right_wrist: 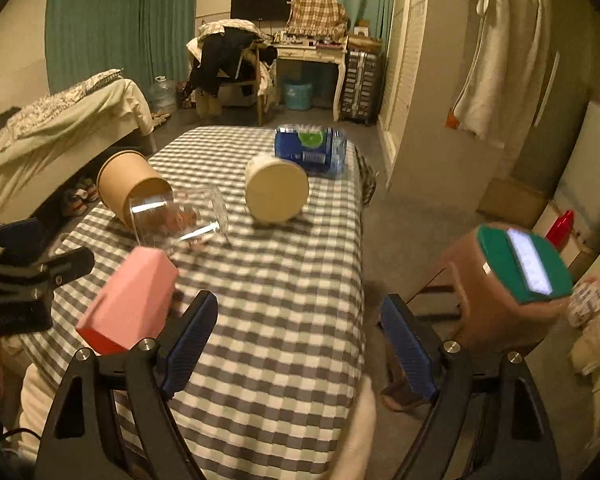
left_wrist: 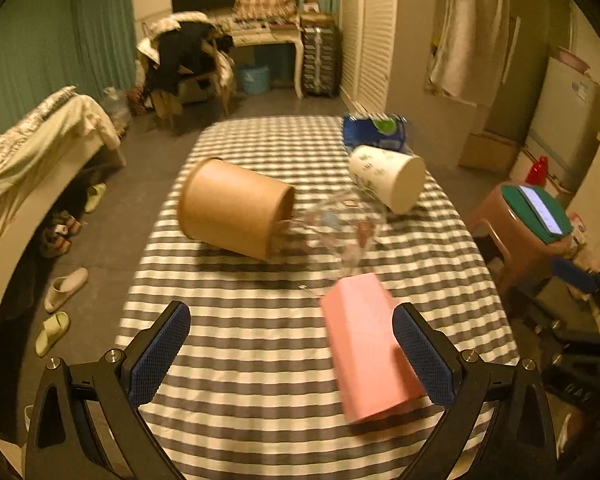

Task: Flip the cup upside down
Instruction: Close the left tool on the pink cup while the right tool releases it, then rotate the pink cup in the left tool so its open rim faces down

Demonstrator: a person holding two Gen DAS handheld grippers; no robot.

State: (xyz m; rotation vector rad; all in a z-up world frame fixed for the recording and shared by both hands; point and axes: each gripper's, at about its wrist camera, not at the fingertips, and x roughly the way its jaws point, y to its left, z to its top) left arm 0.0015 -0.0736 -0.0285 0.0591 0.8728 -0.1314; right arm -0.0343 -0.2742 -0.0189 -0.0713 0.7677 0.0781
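A pink cup [left_wrist: 370,346] lies on its side on the checked tablecloth [left_wrist: 260,320], against the right finger of my open left gripper [left_wrist: 292,344]. Beyond it lie a clear glass cup [left_wrist: 342,232], a brown paper cup [left_wrist: 232,208] and a white patterned cup [left_wrist: 388,178], all on their sides. In the right wrist view the pink cup [right_wrist: 130,300] is left of my open, empty right gripper [right_wrist: 298,340], with the glass cup [right_wrist: 178,218], brown cup [right_wrist: 130,184] and white cup [right_wrist: 277,190] farther off. The left gripper's body [right_wrist: 24,280] shows at the left edge.
A blue packet [left_wrist: 374,132] lies at the table's far right end. A brown stool with a green box [right_wrist: 512,276] stands right of the table. A bed [left_wrist: 40,148] and slippers [left_wrist: 60,308] are on the left. A desk and chair stand behind.
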